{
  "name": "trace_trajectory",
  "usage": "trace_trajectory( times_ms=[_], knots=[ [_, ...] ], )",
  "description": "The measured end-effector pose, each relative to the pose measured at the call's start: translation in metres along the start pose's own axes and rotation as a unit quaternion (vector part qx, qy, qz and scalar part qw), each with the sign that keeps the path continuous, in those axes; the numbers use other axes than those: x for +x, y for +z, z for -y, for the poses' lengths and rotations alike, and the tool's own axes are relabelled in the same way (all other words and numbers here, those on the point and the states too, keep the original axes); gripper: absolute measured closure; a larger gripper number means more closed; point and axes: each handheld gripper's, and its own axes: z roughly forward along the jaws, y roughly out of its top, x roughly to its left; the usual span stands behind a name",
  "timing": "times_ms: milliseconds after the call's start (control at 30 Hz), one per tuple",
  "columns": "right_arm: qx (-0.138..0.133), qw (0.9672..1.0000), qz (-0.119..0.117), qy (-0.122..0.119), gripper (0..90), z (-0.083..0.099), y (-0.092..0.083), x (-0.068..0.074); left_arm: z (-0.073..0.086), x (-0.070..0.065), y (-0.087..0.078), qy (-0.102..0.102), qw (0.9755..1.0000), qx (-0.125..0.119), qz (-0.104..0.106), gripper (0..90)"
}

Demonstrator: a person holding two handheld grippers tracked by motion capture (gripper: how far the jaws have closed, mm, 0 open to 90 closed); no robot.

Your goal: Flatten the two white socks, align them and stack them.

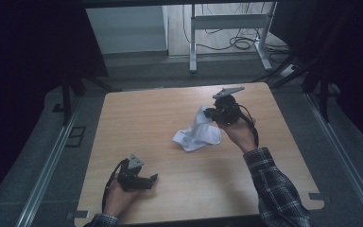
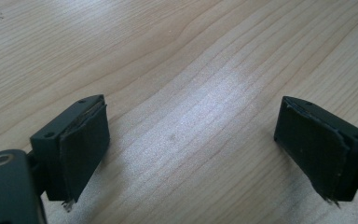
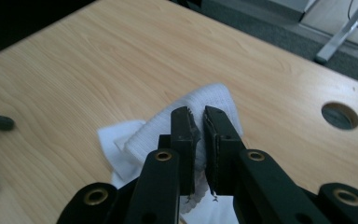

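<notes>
Pinching the white cloth [image 3: 200, 105], the right gripper [image 3: 196, 114] lifts it; left gripper [image 2: 191, 135] jaws gape empty.

text: none legible | labels: none | brands: none | numbers: none

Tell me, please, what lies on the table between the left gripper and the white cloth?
Nothing: in the high view, bare wooden table separates the left gripper from the white cloth.

The cloth [image 1: 197, 131] lies mid-table [image 1: 170, 104], between the left hand-held gripper [image 1: 152, 179] and right hand-held gripper [image 1: 210, 112].
</notes>
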Motion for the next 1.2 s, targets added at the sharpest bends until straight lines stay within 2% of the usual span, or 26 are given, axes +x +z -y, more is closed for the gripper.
trace_trajectory(
  times_ms=[100, 133, 200, 233, 267, 400, 533, 567, 600, 667, 833, 1000, 1200],
  knots=[
    [-0.010, 0.9999, -0.006, -0.011, 82.7, -0.013, -0.005, 0.011, 0.000, 0.000, 0.000, 0.000, 1.0000, -0.001, 0.000, 10.2],
    [-0.019, 0.9996, -0.009, -0.018, 82.7, -0.023, -0.010, 0.018, 0.000, 0.000, 0.000, 0.000, 1.0000, -0.001, 0.000, 10.2],
    [-0.024, 0.9994, -0.012, -0.022, 82.7, -0.028, -0.013, 0.021, 0.000, 0.000, 0.000, -0.001, 1.0000, -0.002, 0.001, 10.2],
    [-0.036, 0.9988, -0.014, -0.031, 82.7, -0.041, -0.021, 0.028, 0.000, 0.000, 0.000, 0.000, 1.0000, -0.002, 0.001, 10.2],
    [-0.036, 0.9988, -0.014, -0.031, 82.7, -0.041, -0.021, 0.028, 0.000, 0.000, 0.000, 0.000, 1.0000, -0.001, 0.001, 10.2],
    [-0.062, 0.9969, -0.017, -0.046, 82.7, -0.059, -0.045, 0.037, 0.000, 0.000, 0.000, 0.000, 1.0000, 0.002, 0.001, 10.2],
    [-0.080, 0.9956, -0.017, -0.046, 82.5, -0.063, -0.068, 0.035, 0.000, 0.000, 0.000, 0.000, 1.0000, 0.001, 0.001, 10.2],
    [-0.078, 0.9959, -0.016, -0.044, 82.5, -0.061, -0.071, 0.032, 0.000, 0.000, 0.000, 0.000, 1.0000, 0.001, 0.001, 10.2],
    [-0.068, 0.9970, -0.012, -0.033, 82.3, -0.051, -0.071, 0.024, 0.000, 0.000, 0.000, 0.001, 1.0000, 0.001, 0.001, 10.2],
    [-0.060, 0.9977, -0.012, -0.029, 82.3, -0.044, -0.070, 0.019, 0.000, 0.000, 0.000, 0.001, 1.0000, 0.000, 0.001, 10.2],
    [-0.023, 0.9997, -0.006, 0.002, 82.2, 0.000, -0.056, -0.008, 0.000, 0.000, 0.000, 0.000, 1.0000, -0.002, 0.000, 10.1],
    [0.010, 0.9995, 0.006, 0.029, 81.9, 0.043, -0.044, -0.030, 0.000, 0.000, 0.000, 0.001, 1.0000, 0.000, 0.001, 10.2],
    [0.040, 0.9979, 0.032, 0.039, 81.3, 0.086, -0.038, -0.049, 0.000, 0.000, 0.000, -0.003, 1.0000, 0.000, 0.001, 10.1]
  ],
)
